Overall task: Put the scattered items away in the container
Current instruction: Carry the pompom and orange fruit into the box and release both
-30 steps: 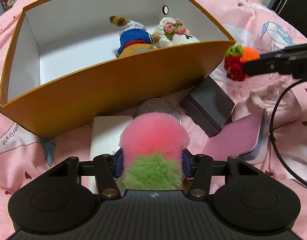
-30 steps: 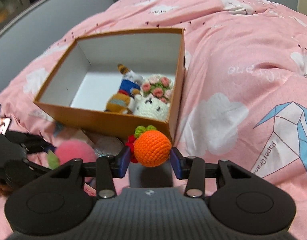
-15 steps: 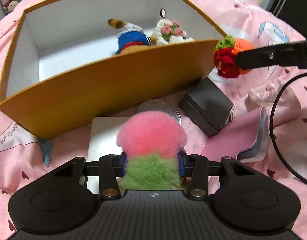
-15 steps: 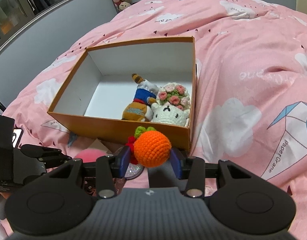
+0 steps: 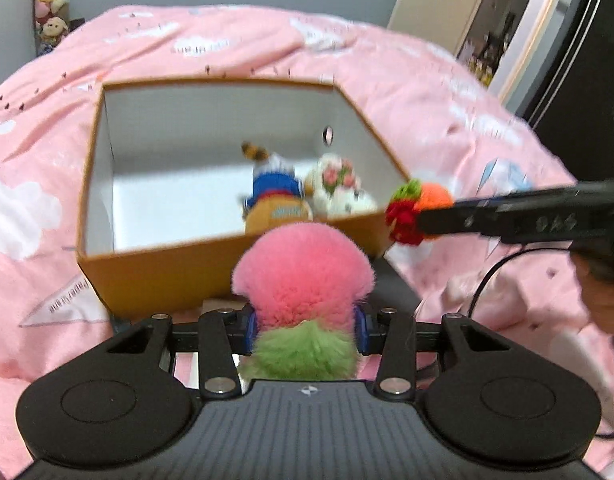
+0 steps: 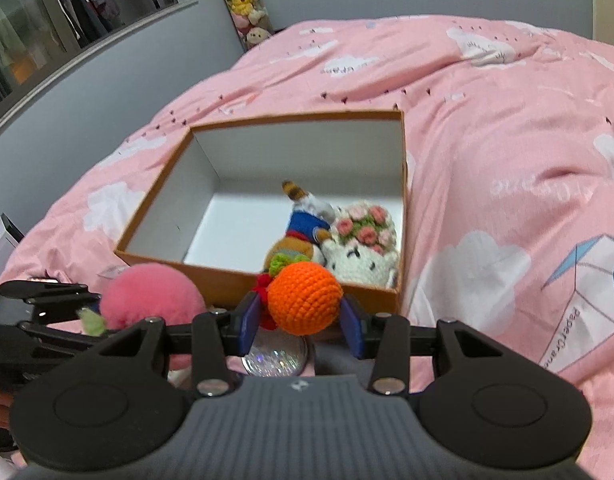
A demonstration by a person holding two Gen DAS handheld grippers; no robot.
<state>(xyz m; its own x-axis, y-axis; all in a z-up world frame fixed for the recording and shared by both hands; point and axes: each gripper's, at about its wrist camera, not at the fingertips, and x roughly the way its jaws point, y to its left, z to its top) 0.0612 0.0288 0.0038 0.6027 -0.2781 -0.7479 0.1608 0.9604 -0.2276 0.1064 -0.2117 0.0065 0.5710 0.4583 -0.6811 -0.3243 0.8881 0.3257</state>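
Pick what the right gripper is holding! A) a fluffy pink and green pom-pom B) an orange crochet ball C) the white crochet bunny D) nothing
B: in the right wrist view the right gripper is shut on the orange crochet ball; the fluffy pink and green pom-pom is in the left gripper, and the white crochet bunny lies in the orange box.

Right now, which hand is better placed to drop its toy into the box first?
Probably the right. Its hand-held gripper holds the orange crochet ball at the box corner rim, while the left hand-held gripper's pink pompom sits before the near wall.
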